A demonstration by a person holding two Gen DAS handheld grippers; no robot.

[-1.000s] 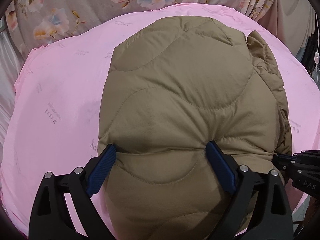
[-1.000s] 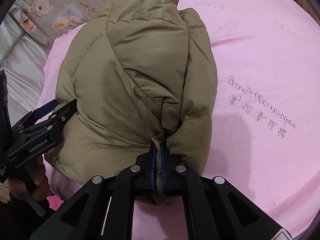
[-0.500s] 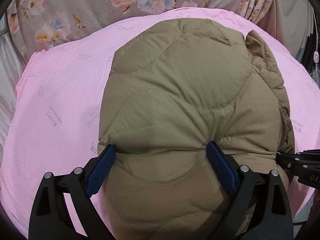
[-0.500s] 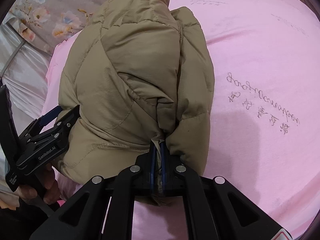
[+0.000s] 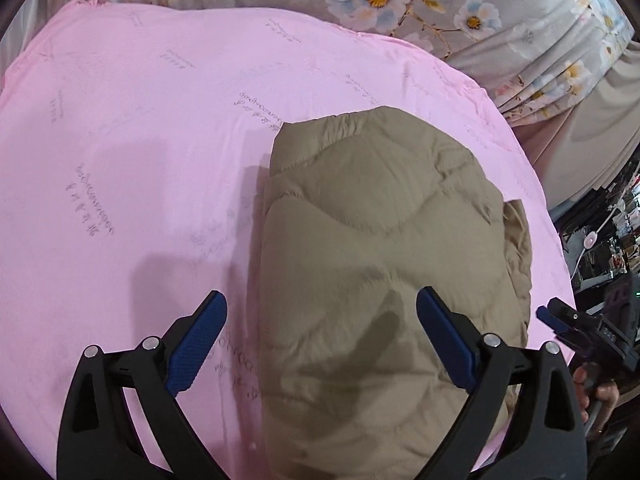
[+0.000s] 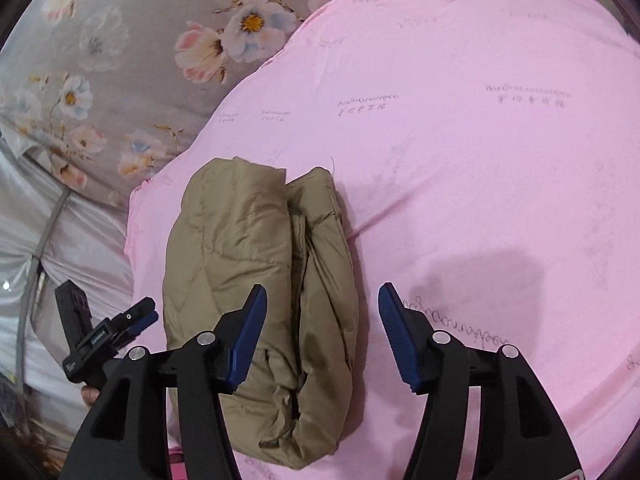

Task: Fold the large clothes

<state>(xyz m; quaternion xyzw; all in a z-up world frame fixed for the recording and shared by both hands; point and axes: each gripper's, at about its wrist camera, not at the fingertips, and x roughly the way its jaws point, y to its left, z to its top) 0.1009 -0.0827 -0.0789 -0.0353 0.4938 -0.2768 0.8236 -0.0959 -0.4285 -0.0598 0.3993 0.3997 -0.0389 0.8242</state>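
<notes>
Now the right gripper (image 6: 322, 334) has just sprung open, dropping the jacket (image 6: 256, 292); left gripper (image 5: 320, 344) gapes empty too, both lifted clear, so the fold looks finished.

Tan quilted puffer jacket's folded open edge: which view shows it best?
Right wrist view: the tan quilted puffer jacket shows its stacked layers and the seam between them. Left wrist view shows only its smooth quilted top.
</notes>
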